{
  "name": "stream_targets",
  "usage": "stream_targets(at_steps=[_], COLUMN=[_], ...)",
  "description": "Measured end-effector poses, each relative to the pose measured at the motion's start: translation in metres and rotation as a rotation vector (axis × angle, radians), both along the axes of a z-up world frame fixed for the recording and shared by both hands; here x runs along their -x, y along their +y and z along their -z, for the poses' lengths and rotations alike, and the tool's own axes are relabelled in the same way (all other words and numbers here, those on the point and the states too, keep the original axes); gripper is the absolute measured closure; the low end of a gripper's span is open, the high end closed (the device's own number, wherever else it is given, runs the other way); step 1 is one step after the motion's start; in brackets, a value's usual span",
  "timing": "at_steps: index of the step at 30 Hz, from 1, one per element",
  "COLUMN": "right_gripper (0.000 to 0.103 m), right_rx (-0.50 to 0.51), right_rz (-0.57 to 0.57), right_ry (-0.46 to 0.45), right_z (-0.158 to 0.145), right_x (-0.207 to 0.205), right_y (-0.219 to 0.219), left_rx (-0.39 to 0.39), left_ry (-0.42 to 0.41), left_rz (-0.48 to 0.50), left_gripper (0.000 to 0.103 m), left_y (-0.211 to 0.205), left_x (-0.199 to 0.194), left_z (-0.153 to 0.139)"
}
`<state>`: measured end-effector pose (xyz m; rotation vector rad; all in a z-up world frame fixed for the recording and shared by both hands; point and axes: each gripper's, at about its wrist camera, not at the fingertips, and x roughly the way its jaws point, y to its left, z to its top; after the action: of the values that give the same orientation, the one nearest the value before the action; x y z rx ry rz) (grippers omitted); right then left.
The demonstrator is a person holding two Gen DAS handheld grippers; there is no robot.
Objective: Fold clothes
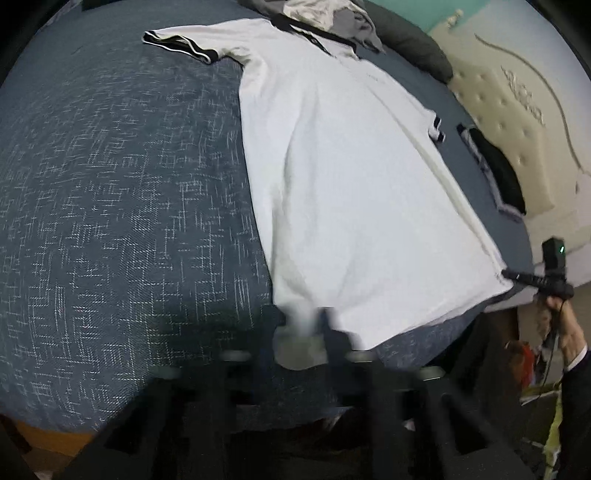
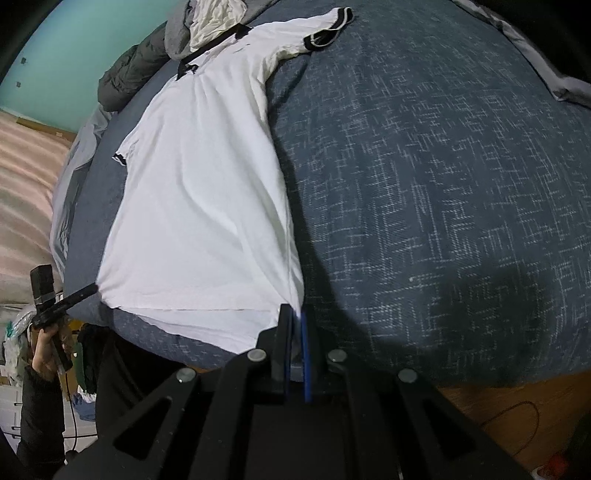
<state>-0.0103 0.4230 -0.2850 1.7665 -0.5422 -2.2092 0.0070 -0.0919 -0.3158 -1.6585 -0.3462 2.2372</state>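
A white polo shirt (image 1: 351,177) with a black collar and black sleeve cuffs lies flat and face up on the dark blue bedspread (image 1: 110,192), collar far from me. My left gripper (image 1: 306,332), blurred at the bottom of the left wrist view, is shut on the near hem corner. In the right wrist view, the right gripper (image 2: 295,325) is shut on the other hem corner of the shirt (image 2: 199,206). Each view shows the opposite gripper pinching its corner: the right gripper (image 1: 517,276) and the left gripper (image 2: 86,290), both held in a person's hands.
A heap of grey and white clothes (image 1: 325,14) and a dark padded garment (image 1: 413,44) lie beyond the collar. A black folded garment (image 1: 498,173) rests near the cream tufted headboard (image 1: 517,110). The bed's edge is just below the hem, with wooden floor (image 2: 517,413) beneath.
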Motion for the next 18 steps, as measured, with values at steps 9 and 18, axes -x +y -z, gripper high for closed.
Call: stream_targets(at_steps=[9, 18], right_gripper=[0.099, 0.099], right_rx=[0.069, 0.023], right_rz=[-0.034, -0.049], right_ry=[0.082, -0.030], right_z=[-0.039, 0.017], right_x=[-0.004, -0.007], right_y=[-0.004, -0.021], left_rx=[0.003, 0.009], left_ry=[0.080, -0.024], left_rz=[-0.010, -0.076], left_gripper=[0.101, 0.102], left_y=[-0.023, -0.039], left_x=[-0.013, -0.011], left_z=[-0.053, -0.006])
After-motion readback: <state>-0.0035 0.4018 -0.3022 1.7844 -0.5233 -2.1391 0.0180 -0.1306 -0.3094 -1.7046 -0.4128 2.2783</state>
